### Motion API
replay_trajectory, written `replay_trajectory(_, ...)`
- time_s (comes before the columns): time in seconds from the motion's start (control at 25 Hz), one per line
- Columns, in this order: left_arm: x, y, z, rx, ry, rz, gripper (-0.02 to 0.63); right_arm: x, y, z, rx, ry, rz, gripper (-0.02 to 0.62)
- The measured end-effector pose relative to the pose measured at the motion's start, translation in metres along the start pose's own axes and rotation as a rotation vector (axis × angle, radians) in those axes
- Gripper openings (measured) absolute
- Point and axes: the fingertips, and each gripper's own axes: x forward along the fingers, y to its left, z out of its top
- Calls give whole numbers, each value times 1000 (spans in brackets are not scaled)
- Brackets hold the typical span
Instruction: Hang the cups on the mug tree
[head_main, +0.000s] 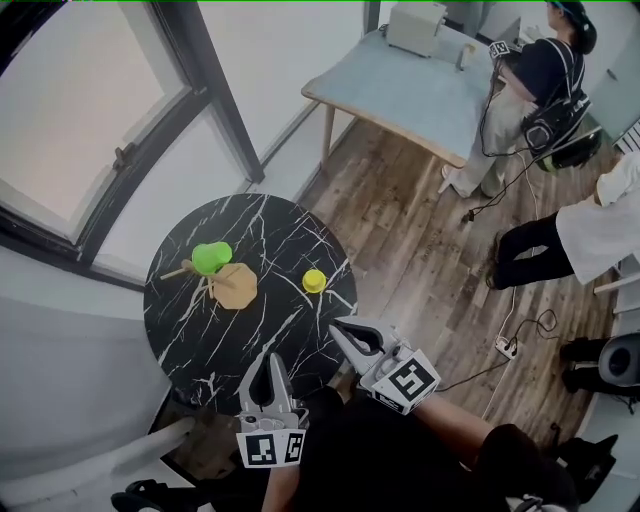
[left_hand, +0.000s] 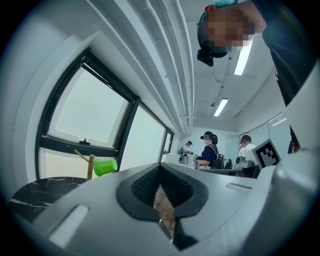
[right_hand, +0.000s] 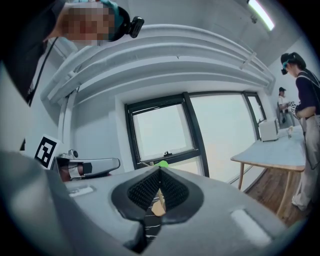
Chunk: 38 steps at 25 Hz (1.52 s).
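My left gripper (head_main: 271, 358) and right gripper (head_main: 338, 328) are both pinched shut and empty. I hold them roughly level, side by side at the near rim of the round, white-veined black table (head_main: 190, 340). The wooden mug tree (head_main: 235, 286) stands mid-table on its flat base, with a glossy green cup (head_main: 211, 258) lying sideways on a peg. Only the head view shows the small yellow cup (head_main: 314, 281), which sits on the tabletop to the right of the tree.

Head view looks steeply down from above the table's (head_main: 200, 345) near edge — both gripper views face level across it, sharing the mug tree (head_main: 236, 288).
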Motion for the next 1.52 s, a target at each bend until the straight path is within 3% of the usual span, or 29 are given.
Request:
replay_trajectory(0.44,24,-53,-33,0,26,58,0,-42,-53,-14,-31,34,37,3)
replay_trajectory(0.72,31,-72,-45,12,57,33,0,-48,-65,-20,-35,45,36,3)
replay_trajectory(1.24,69,-48,-71,-3,102,-20,0,-7,-82,-50,-31,98,11,3)
replay_trajectory(1.52,85,-20,-90,-25,127,-7,0,25,-88,-83,-6,168,12,3)
